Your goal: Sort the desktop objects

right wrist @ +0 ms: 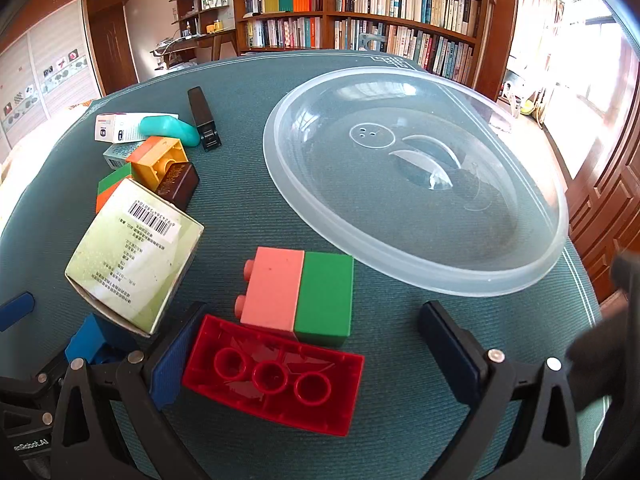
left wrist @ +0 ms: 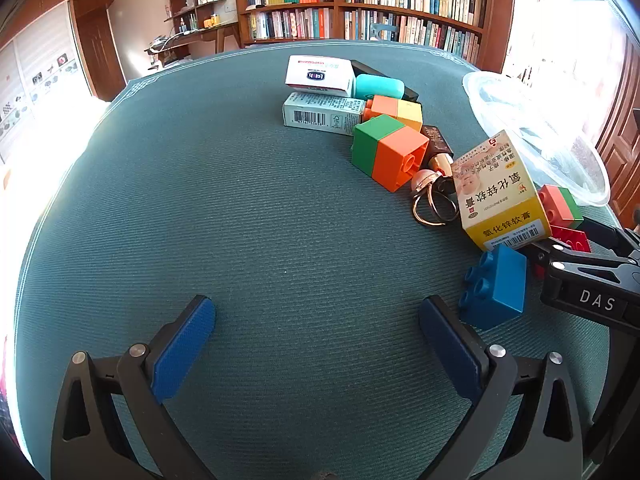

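My left gripper (left wrist: 316,344) is open and empty over bare green cloth; a blue brick (left wrist: 494,286) lies just beyond its right finger. My right gripper (right wrist: 312,360) is open, with a red brick (right wrist: 276,380) lying upside down between its fingers, touching the left pad. A pink-and-green brick (right wrist: 300,292) lies just beyond it. A yellow ointment box (left wrist: 500,192) leans by the bricks; it also shows in the right wrist view (right wrist: 136,256). A green-and-orange brick (left wrist: 388,152), an orange-and-yellow brick (left wrist: 396,110), rings (left wrist: 430,200), white boxes (left wrist: 320,76) and a teal case (left wrist: 378,86) lie further back.
A large clear plastic lid (right wrist: 416,176) lies on the right of the green cloth table (left wrist: 200,200). A black stapler-like thing (right wrist: 204,118) and a dark brown case (right wrist: 178,184) lie near the pile. Bookshelves stand behind the table.
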